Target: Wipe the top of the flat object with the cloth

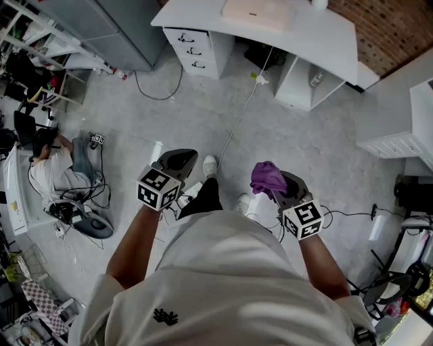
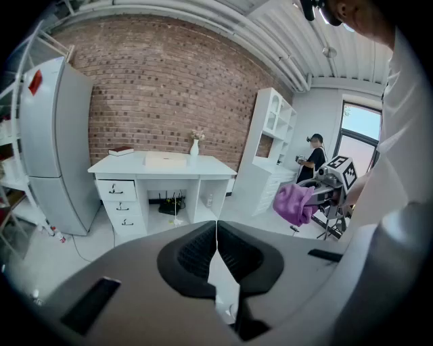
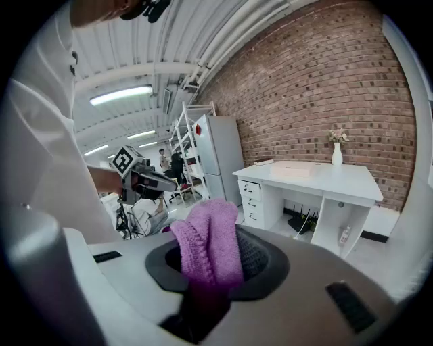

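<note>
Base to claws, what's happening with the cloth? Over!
Left claw shut, empty. Right claw shut on fuzzy purple cloth. Pale flat box on white desk, out of reach across the room. White cable on the floor between.

Head view looks steeply down past left gripper and right gripper to the floor. Each gripper view sits close behind its jaws, level, facing the white desk all three share.
</note>
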`<state>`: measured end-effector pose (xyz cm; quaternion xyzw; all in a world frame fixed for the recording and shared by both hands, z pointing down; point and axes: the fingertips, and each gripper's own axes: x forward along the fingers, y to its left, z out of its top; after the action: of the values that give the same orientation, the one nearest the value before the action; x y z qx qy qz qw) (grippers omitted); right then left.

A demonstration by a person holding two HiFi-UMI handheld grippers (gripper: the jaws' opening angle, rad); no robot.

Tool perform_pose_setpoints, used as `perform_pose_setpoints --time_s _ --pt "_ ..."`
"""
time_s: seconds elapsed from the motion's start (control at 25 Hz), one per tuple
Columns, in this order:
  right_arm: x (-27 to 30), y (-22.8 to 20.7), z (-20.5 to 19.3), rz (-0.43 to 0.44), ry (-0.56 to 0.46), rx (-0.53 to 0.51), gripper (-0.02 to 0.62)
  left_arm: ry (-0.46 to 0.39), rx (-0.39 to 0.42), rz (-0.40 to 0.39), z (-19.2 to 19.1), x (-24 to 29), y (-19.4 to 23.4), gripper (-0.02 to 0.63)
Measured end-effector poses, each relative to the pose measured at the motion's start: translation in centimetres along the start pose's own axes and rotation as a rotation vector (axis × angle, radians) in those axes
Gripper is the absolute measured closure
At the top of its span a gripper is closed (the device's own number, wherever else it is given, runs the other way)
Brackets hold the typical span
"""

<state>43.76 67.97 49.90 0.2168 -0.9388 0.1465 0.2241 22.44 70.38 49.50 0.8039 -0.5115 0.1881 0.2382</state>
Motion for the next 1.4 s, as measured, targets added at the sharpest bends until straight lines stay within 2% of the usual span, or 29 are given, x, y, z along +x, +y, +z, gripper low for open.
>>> perform_pose_setpoints --time_s 0.36,0.56,0.84,1.04,1.2,1.4 --pt "10.6 -1.1 8.5 -0.019 0.033 -0.043 0.479 -0.062 0.010 -0.068 5.7 1.2 10.5 0.581" --pt "17.8 -1.2 14.2 -0.034 0.010 -0.015 0.479 -0.076 0.008 -0.115 7.8 0.5 17.2 0.581" --pt "24.7 -1.8 17.7 -0.016 0.063 -0.033 0.477 -0.063 0.008 -0.158 8.7 3.0 23.4 0.581" --pt "28.2 -5.6 19.0 -0.020 0.098 -0.012 0.477 -0.062 -0.021 -0.175 9.8 6.4 26.5 0.581" --pt "32.3 -9.2 21.1 0.003 0.071 -0.018 0.477 -0.045 -0.011 -0.152 11.3 9.3 30.0 0.581" --pt "37.9 -15.0 25.6 0.042 0.048 -0.008 0.477 -0.022 0.031 -0.126 16.7 12.9 34.4 0.581"
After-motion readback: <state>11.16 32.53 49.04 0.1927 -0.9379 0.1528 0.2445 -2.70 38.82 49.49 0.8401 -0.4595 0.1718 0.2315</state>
